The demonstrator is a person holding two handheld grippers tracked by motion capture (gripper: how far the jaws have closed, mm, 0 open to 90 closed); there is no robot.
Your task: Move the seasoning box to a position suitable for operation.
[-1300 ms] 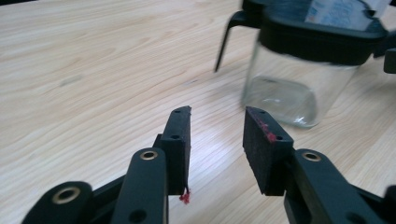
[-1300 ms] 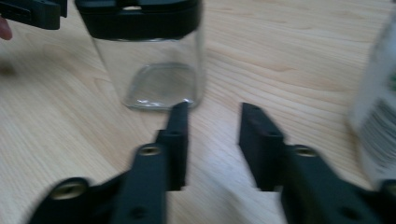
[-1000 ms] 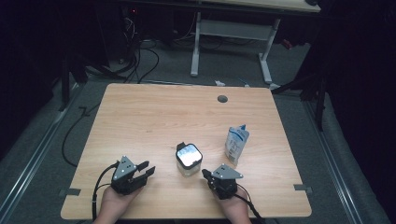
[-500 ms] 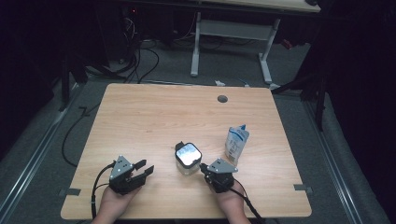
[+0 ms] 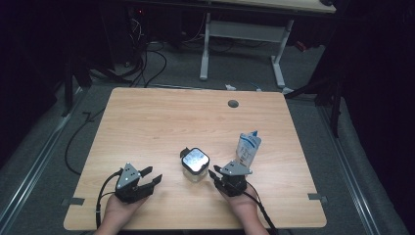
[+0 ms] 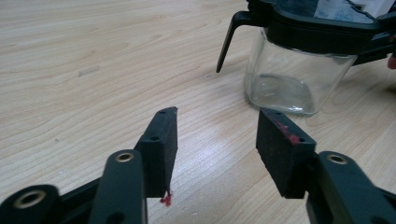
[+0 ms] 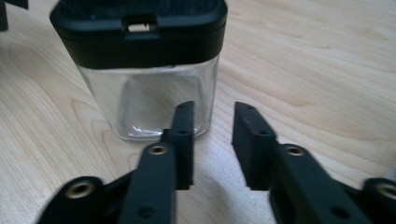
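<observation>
My left gripper point(image 5: 152, 177) rests near the table's point(image 5: 161, 117) front edge, jaws apart. My right gripper point(image 5: 214, 174) sits parted just beside the glass jar point(image 5: 195, 165). Beyond stands a pouch point(image 5: 247, 149).

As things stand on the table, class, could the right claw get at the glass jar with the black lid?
Probably yes. The right claw sits just beside the glass jar, jaws open and pointing at its near wall, with only bare table between them. The pouch stands off to the other side, out of the way.
</observation>
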